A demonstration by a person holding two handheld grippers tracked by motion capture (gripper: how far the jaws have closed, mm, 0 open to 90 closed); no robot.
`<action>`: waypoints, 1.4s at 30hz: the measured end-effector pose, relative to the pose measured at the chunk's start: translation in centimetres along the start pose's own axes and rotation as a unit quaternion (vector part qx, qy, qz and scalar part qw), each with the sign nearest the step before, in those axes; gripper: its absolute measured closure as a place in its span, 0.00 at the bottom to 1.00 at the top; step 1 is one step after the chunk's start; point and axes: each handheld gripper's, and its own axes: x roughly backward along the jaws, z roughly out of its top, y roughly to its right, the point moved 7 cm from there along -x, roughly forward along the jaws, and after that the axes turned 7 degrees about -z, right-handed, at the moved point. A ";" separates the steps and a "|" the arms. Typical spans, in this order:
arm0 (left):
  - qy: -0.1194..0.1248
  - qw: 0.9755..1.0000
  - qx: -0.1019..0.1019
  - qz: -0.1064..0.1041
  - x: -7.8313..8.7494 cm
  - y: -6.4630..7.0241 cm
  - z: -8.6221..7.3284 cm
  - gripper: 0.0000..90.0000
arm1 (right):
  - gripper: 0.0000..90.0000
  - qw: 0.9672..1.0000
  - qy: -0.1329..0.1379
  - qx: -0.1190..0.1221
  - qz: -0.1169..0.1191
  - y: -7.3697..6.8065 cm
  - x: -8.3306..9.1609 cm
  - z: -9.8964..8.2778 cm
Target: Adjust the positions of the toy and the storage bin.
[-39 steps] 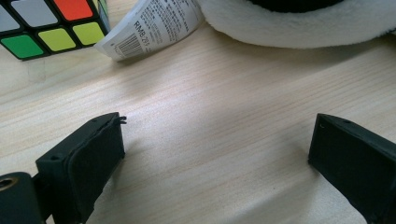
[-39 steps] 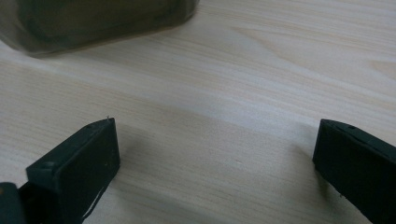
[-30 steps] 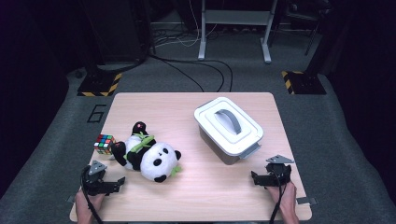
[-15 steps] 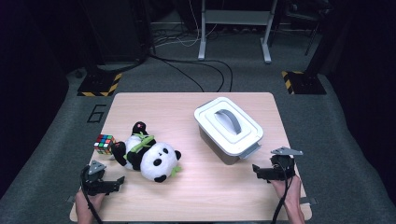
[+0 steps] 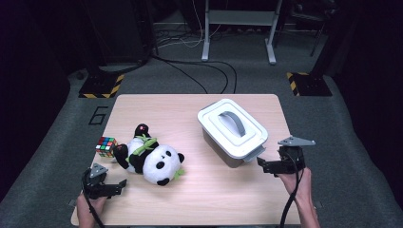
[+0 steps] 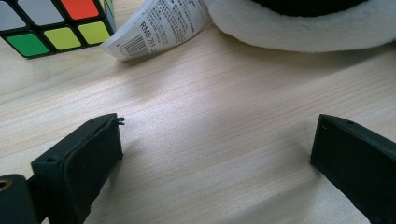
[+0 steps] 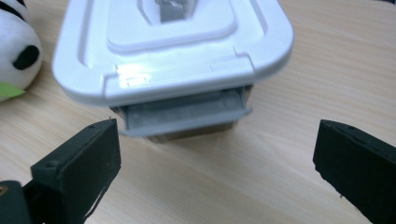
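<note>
The right gripper [image 5: 264,166] hovers low at the near right of the wooden table [image 5: 180,107], jaws spread wide and holding nothing, aimed at the white lidded storage box [image 5: 232,131] just ahead of it. In the right gripper view, the box's grey latch flap [image 7: 184,113] faces the jaws, and the lid [image 7: 173,44] sits in place with its grey handle [image 7: 173,9] on top. On the near left, the left gripper [image 5: 118,186] rests just above the table, jaws also wide apart and empty. Just ahead of it lies the plush panda [image 5: 151,158], its paper tag [image 6: 156,25] trailing toward the Rubik's cube [image 5: 105,146], which sits just beside the toy.
</note>
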 end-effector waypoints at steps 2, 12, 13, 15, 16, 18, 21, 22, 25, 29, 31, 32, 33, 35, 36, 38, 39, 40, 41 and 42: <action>-0.001 1.000 -0.001 0.000 0.0 0.0 0.0 0.02 | 0.00 1.000 0.001 0.009 -0.001 -0.2 0.1 1.0; 0.002 1.000 0.003 -0.001 0.0 0.0 0.0 0.03 | 0.01 0.999 -0.006 0.030 0.014 -1.3 -1.0 4.2; 0.002 1.000 0.004 -0.001 0.0 0.0 0.0 0.03 | 0.01 0.999 -0.009 0.030 0.014 -1.4 -1.3 4.4; 0.004 1.000 0.004 -0.001 0.0 0.0 0.0 0.03 | 0.01 0.999 -0.012 0.030 0.016 -1.6 -2.0 4.7; 0.004 1.000 0.003 0.000 0.0 0.0 0.0 0.03 | 0.02 0.999 -0.017 0.031 0.017 -1.7 -2.7 5.1; 0.004 1.000 0.004 -0.001 0.0 0.0 0.0 0.03 | 0.07 0.999 -0.016 0.033 0.021 -1.9 -3.2 5.4; 0.005 1.000 0.003 -0.002 0.0 0.0 0.0 0.03 | 0.10 0.999 -0.012 0.037 0.021 -2.1 -3.8 6.0; 0.005 1.000 0.003 -0.002 0.0 0.0 0.0 0.03 | 0.14 0.999 -0.008 0.035 0.020 -2.3 -4.1 6.3; 0.005 1.000 0.000 -0.002 0.0 0.0 0.0 0.03 | 0.20 0.999 -0.003 0.049 0.022 -2.7 -4.8 7.3; 0.005 1.000 0.000 -0.002 0.0 0.0 0.0 0.03 | 0.32 0.997 0.005 0.065 0.035 -3.4 -5.8 8.7; 0.004 1.000 0.000 -0.003 0.0 0.0 0.0 0.03 | 0.39 0.997 -0.004 0.071 0.035 -3.9 -6.5 9.4; 0.004 1.000 -0.001 -0.003 0.0 0.0 0.0 0.04 | 0.43 0.997 -0.005 0.077 0.030 -4.0 -6.8 9.8; 0.005 1.000 0.000 -0.002 0.0 0.0 0.0 0.04 | 0.45 0.996 -0.002 0.081 0.028 -4.1 -7.0 10.0; 0.006 1.000 -0.001 -0.003 0.0 0.0 0.1 0.04 | 0.48 0.996 -0.005 0.087 0.032 -4.6 -7.4 10.5; 0.006 1.000 0.004 -0.003 0.0 0.0 0.0 0.04 | 0.52 0.995 -0.004 0.099 0.027 -4.8 -7.8 10.9; 0.006 1.000 0.003 -0.003 0.0 0.0 0.0 0.04 | 0.56 0.995 -0.006 0.101 0.022 -4.9 -8.1 11.2; 0.008 1.000 0.003 -0.003 0.0 0.0 0.1 0.04 | 0.61 0.995 -0.004 0.103 0.016 -4.8 -8.3 11.4; 0.008 1.000 0.003 -0.003 0.0 0.0 0.1 0.04 | 0.64 0.995 -0.001 0.099 0.012 -4.8 -8.5 11.6; 0.007 1.000 0.003 -0.003 0.0 0.0 0.0 0.05 | 0.66 0.995 -0.001 0.099 0.012 -4.7 -8.6 11.7; 0.007 1.000 0.003 -0.004 0.0 0.1 0.0 0.05 | 0.72 0.996 -0.003 0.093 0.008 -4.6 -8.9 11.8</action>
